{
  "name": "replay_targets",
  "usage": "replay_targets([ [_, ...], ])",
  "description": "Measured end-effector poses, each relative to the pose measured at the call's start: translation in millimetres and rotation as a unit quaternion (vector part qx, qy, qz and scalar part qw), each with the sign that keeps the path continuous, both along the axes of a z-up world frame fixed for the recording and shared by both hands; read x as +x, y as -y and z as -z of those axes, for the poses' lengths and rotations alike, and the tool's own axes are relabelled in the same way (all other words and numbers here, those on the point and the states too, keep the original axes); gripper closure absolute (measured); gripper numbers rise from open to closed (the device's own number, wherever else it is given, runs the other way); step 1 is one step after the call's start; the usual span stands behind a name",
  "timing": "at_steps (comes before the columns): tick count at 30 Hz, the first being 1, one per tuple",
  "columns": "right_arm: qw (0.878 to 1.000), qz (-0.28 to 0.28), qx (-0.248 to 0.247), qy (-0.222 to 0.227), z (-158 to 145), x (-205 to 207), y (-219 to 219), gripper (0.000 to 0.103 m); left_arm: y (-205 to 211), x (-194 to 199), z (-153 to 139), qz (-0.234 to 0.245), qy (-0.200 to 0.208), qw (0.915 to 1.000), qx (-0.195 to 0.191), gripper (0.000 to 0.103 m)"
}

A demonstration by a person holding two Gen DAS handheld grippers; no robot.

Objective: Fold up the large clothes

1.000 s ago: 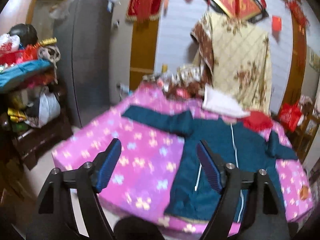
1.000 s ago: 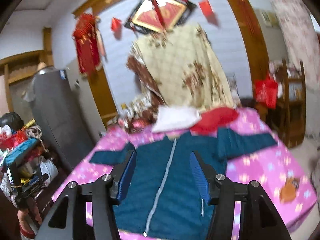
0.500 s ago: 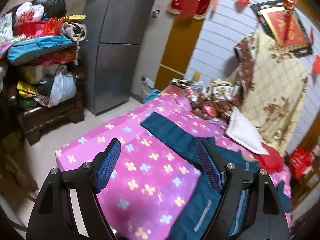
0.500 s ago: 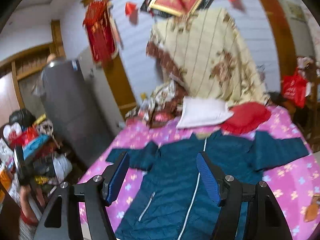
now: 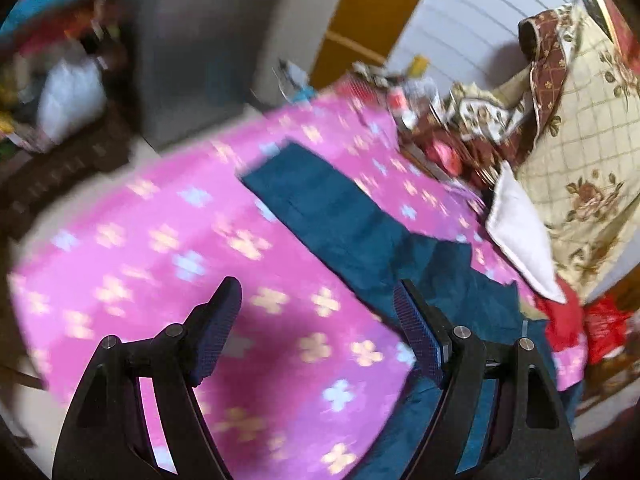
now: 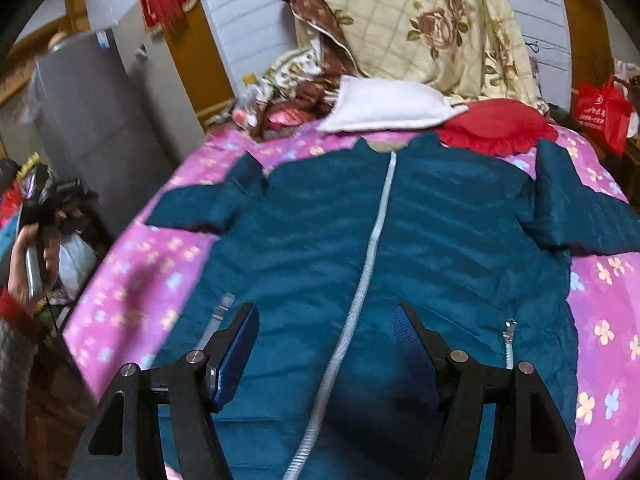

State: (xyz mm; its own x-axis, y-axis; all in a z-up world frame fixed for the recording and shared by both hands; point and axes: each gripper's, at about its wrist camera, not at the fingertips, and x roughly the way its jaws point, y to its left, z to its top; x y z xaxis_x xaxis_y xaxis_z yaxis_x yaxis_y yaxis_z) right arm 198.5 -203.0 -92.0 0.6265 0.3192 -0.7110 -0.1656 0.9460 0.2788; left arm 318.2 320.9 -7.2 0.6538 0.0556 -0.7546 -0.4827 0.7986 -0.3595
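A large teal padded jacket [image 6: 420, 240] with a pale front zip lies flat, face up, on a pink flowered bedspread [image 6: 132, 280], both sleeves spread out. My right gripper [image 6: 326, 320] is open and empty, hovering over the jacket's lower front beside the zip. My left gripper [image 5: 318, 300] is open and empty above the bedspread [image 5: 160, 240], with the jacket's left sleeve [image 5: 332, 208] just ahead and to its right. The left wrist view is motion-blurred.
A white pillow [image 6: 384, 104] and a red cushion [image 6: 496, 124] lie at the jacket's collar, with a floral quilt [image 6: 440, 20] behind. A grey fridge [image 6: 92, 112] and cluttered shelves stand left of the bed. A red bag [image 6: 600, 108] hangs at right.
Both grippers have moved closer to the bed and tilted down. The right one now hovers low over the jacket's front; the left one swung towards the left sleeve. Both stay open.
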Motion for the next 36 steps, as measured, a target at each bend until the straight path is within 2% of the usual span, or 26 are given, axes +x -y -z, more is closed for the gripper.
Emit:
replay_targets([
  [4,0.999,0.008,-0.037,-0.005,31,3,13,0.036,-10,53,54,0.008,-0.009,0.9967,-0.081,0.024],
  [6,0.999,0.015,-0.049,-0.008,41,7,20,0.036,-19,74,80,0.001,-0.008,0.992,-0.126,0.024],
  [9,0.998,0.032,-0.05,-0.019,55,11,30,0.036,-32,101,118,-0.002,0.0,0.9807,-0.196,0.024],
  [13,0.996,0.062,-0.039,-0.042,72,24,47,0.036,-41,118,152,-0.001,0.012,0.965,-0.262,0.024],
  [16,0.995,0.076,-0.033,-0.046,77,31,53,0.036,-41,126,162,0.007,0.019,0.9589,-0.283,0.026],
  [24,0.995,0.085,-0.029,-0.051,78,38,53,0.036,-45,162,162,0.011,0.044,0.961,-0.273,0.026],
  [26,0.994,0.093,-0.032,-0.055,80,38,53,0.036,-42,175,160,0.011,0.039,0.9653,-0.258,0.026],
  [27,0.993,0.097,-0.032,-0.056,81,39,54,0.036,-39,180,159,0.012,0.025,0.9701,-0.241,0.047],
  [28,0.992,0.102,-0.033,-0.059,82,38,56,0.036,-35,185,159,0.013,0.004,0.9746,-0.223,0.091],
  [29,0.992,0.105,-0.032,-0.06,82,38,58,0.036,-30,191,159,0.019,-0.018,0.977,-0.212,0.095],
  [30,0.992,0.107,-0.029,-0.059,81,35,61,0.036,-25,191,152,0.02,-0.019,0.9792,-0.201,0.095],
  [33,0.992,0.112,-0.026,-0.048,76,28,69,0.036,0,189,112,0.046,0.001,0.9901,-0.132,0.095],
  [36,0.992,0.115,-0.024,-0.035,70,22,74,0.036,49,185,60,0.105,0.03,0.9905,-0.083,0.095],
])
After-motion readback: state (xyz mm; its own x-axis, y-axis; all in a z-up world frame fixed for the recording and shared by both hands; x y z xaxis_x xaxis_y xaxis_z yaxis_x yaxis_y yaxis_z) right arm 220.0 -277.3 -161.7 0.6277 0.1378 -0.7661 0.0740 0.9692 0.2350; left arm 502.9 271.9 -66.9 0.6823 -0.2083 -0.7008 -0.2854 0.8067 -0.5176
